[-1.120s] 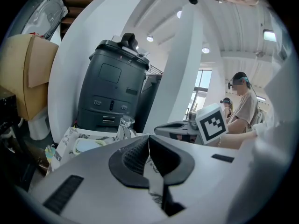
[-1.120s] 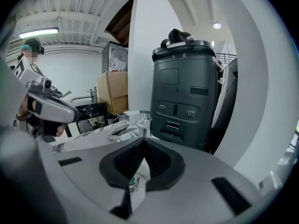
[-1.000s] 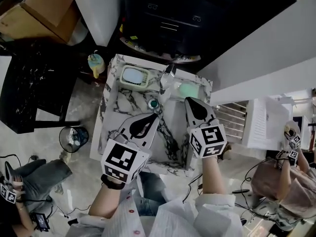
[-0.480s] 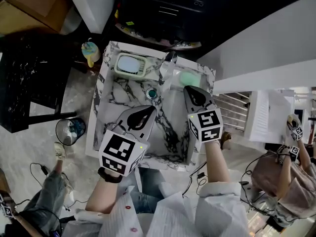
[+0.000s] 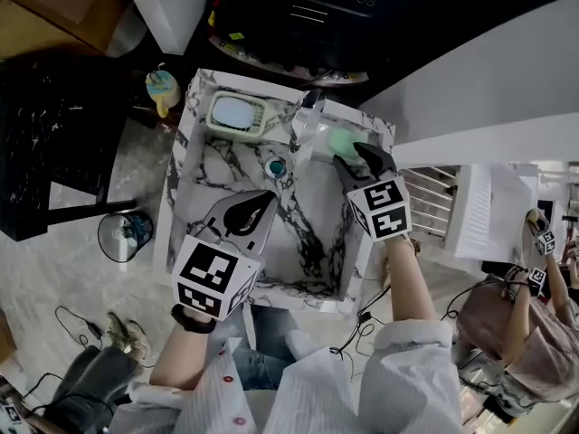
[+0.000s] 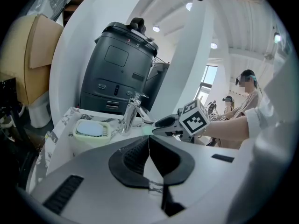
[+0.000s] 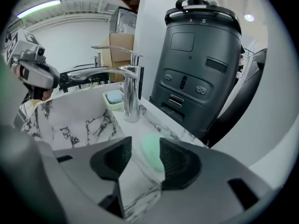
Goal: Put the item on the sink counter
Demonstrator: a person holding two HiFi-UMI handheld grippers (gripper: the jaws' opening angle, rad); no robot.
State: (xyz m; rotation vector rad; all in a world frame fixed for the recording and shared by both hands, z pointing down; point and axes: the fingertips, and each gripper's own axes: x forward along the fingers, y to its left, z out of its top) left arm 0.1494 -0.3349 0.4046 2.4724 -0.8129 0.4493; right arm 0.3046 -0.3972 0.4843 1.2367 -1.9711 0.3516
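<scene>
A pale green soap bar lies on the marble sink counter at the back right, beside the faucet. My right gripper is right at it. In the right gripper view its jaws are opening, with the soap between them on the counter; a gap shows at the left pad. My left gripper hovers over the basin with its jaws shut and nothing in them; its own view shows the tips pressed together.
A soap dish holding a pale blue bar sits at the counter's back left. The drain is in the basin. A black appliance stands behind the sink. A bin and a yellow bottle stand left of it.
My right gripper has moved forward to the counter's back right corner, and its jaws now stand apart around the soap. The left gripper has drawn back a little.
</scene>
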